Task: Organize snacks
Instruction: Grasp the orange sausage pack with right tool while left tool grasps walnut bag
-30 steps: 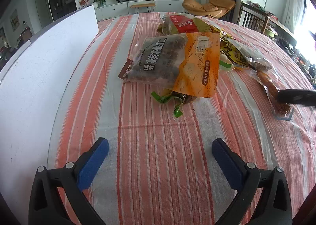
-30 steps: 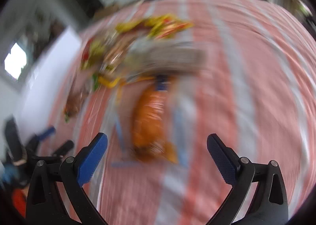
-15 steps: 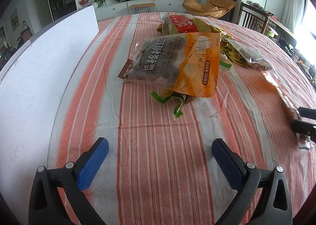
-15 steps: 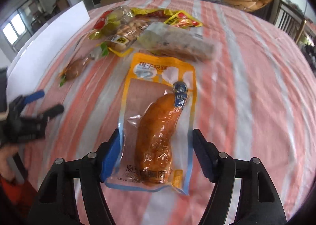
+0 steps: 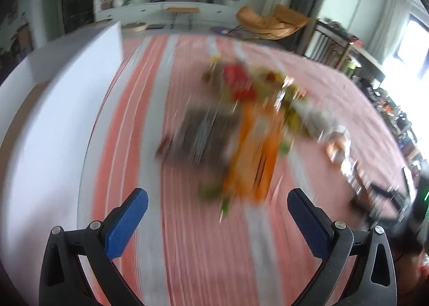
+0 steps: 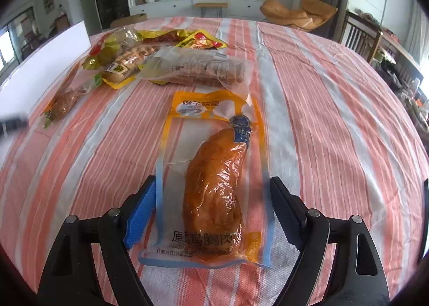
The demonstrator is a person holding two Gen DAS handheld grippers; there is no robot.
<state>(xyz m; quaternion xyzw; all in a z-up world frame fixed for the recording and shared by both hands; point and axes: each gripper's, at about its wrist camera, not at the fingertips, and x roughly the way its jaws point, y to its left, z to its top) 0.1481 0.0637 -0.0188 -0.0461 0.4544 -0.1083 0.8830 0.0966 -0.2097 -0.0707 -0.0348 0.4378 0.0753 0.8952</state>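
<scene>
A clear and orange pack of chicken breast (image 6: 214, 185) lies flat on the striped tablecloth, between the fingers of my right gripper (image 6: 213, 209), which is open and straddles its near half. Behind it lies a pile of snack bags (image 6: 161, 62). In the blurred left wrist view, my left gripper (image 5: 217, 220) is open and empty above the cloth. An orange and brown snack bag (image 5: 222, 142) lies beyond it, with more packs behind. The right gripper shows faintly at the right edge of that view (image 5: 386, 196).
A white board (image 5: 61, 107) stands along the table's left side; it also shows in the right wrist view (image 6: 45, 56). The round table (image 6: 335, 96) carries an orange and white striped cloth. Chairs and a TV cabinet stand behind it.
My right gripper has settled over the chicken breast pack with its fingers on either side. My left gripper was still and is now moving fast, so its view blurs.
</scene>
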